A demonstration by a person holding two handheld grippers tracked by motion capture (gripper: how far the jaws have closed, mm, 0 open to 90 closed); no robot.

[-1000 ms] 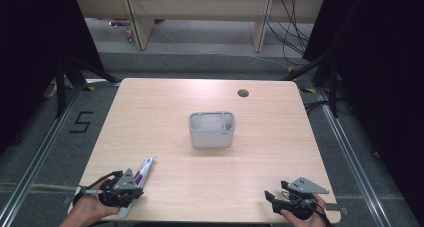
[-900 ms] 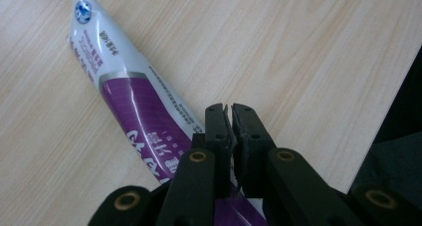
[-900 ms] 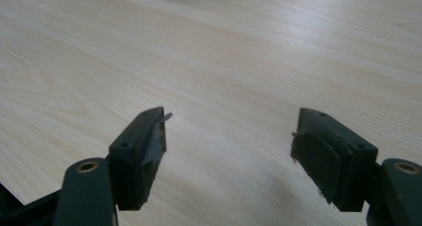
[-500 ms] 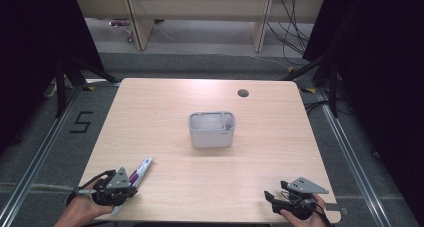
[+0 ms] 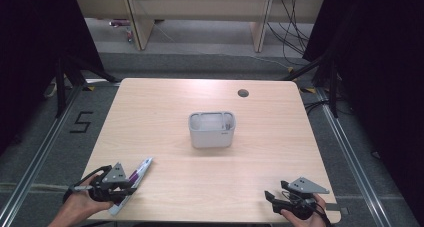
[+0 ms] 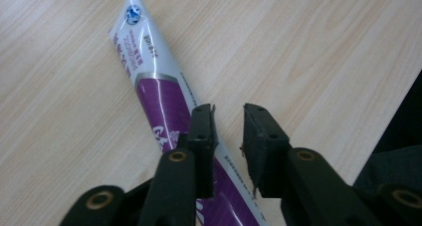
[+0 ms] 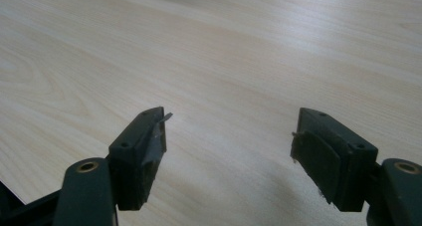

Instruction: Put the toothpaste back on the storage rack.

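Desk (image 5: 165, 107): light wood-grain top, rounded corners, a dark round cable hole (image 5: 243, 93) near the far right edge.

Container (image 5: 212, 129): grey, rectangular, open-topped, upright at the middle of the desk, well apart from both hand-held grippers. Contents cannot be told.

Tube (image 5: 134, 181): white with a purple band and small print, lying flat on the desk at the near left corner, set diagonally. In the left gripper view the tube (image 6: 159, 91) runs from the upper left down under the jaws; its white flat end points away from the camera.

Left hand-held gripper (image 5: 131, 187): held in the person's left hand (image 5: 82, 204) at the near left edge, grey three-cornered plate on top. In the left gripper view the left hand-held gripper (image 6: 229, 117) has its jaws a narrow gap apart, clamped on nothing; one jaw lies over the purple part of the tube, the other over bare wood beside it. Whether a jaw touches the tube cannot be told.

Right hand-held gripper (image 5: 270, 196): held in the right hand (image 5: 302, 216) at the near right edge, grey plate on top. In the right gripper view the right hand-held gripper (image 7: 229, 124) has its jaws wide apart, with bare desk wood between them
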